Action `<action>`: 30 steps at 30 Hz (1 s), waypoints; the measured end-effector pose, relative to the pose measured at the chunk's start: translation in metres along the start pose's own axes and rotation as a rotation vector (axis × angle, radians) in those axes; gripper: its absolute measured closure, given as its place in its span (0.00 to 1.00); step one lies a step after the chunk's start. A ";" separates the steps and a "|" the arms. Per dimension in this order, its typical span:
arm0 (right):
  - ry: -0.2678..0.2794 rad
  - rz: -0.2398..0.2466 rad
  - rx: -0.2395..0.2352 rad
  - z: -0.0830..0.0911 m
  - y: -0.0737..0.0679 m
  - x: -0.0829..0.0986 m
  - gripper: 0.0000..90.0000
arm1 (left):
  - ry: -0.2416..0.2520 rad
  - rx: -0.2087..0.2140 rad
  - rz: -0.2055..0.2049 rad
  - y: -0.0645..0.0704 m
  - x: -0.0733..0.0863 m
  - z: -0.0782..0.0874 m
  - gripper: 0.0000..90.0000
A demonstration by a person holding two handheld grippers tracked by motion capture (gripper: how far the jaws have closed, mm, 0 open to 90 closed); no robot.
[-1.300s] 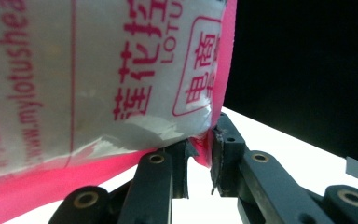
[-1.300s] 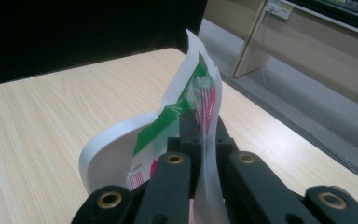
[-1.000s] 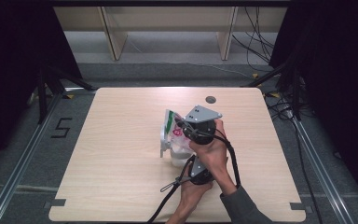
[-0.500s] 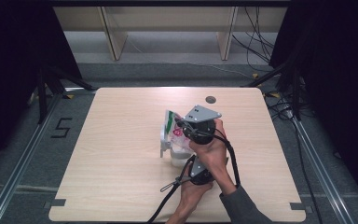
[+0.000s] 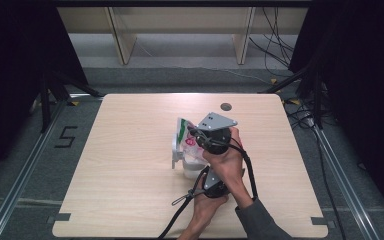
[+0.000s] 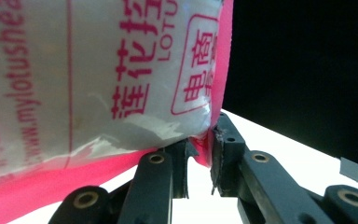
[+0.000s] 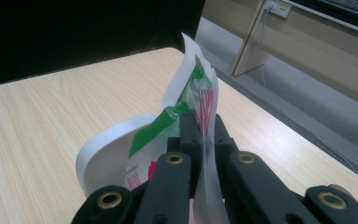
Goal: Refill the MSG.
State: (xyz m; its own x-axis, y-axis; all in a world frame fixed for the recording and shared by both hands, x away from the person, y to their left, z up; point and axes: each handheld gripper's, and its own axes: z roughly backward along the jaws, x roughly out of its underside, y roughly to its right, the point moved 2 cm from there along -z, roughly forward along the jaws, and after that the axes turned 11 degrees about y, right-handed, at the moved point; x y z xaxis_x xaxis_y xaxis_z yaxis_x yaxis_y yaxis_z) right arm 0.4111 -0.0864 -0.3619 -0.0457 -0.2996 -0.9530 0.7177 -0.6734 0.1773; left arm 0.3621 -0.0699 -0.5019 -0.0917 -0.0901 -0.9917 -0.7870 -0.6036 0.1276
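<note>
On the wooden table (image 5: 130,200), high view: a white plastic bag (image 5: 184,140) with green and pink print sits just below the round hole (image 5: 225,106) in the tabletop, toward the person's edge. Right gripper (image 5: 196,134), grey three-cornered plate on top, is at the bag's upper right edge, touching it. Left gripper (image 5: 203,176) sits below the bag, nearer the person, jaws hidden under the right hand (image 5: 225,162). A white curved object (image 5: 178,156) rests against the bag's left side.

Left gripper view: left gripper (image 6: 198,161) has its jaws nearly together, with a small gap left, nipping the pink bottom corner of the bag (image 6: 98,79). Red lettering on the white film, table surface bright behind.

Right gripper view: right gripper (image 7: 203,126) jaws closed tight on the bag (image 7: 196,88), thin film pinched flat between them, bag top standing upright above the jaws. White curved object (image 7: 107,154) just left of the bag, touching it, resting on the table (image 7: 42,121).
</note>
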 end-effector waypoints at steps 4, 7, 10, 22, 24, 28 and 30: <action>-0.002 0.010 -0.010 0.000 0.000 -0.001 0.99 | 0.025 -0.001 0.027 0.002 0.000 -0.002 0.87; -0.009 -0.003 -0.006 0.000 0.000 0.000 0.99 | 0.025 -0.001 0.031 0.002 0.000 -0.002 0.87; -0.005 0.014 -0.015 0.000 0.001 0.000 0.99 | 0.026 0.000 0.030 0.002 0.000 -0.002 0.87; -0.012 -0.006 -0.013 0.001 0.000 0.000 0.99 | -0.002 -0.001 0.003 0.000 0.000 0.000 0.87; -0.009 -0.007 -0.006 0.000 -0.001 0.001 0.99 | 0.025 -0.002 0.033 0.002 0.001 -0.002 0.87; -0.012 -0.004 -0.011 0.000 0.000 0.000 0.99 | 0.001 0.002 0.006 0.001 0.000 0.000 0.87; -0.015 -0.001 -0.026 0.000 0.000 0.000 0.99 | -0.001 0.000 0.003 0.001 0.000 0.000 0.87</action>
State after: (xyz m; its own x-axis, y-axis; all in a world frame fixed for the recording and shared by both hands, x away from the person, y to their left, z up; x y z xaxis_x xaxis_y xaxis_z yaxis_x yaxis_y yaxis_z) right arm 0.4112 -0.0869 -0.3618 -0.0571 -0.3091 -0.9493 0.7356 -0.6559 0.1693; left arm 0.3617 -0.0704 -0.5021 -0.0948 -0.0906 -0.9914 -0.7868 -0.6032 0.1303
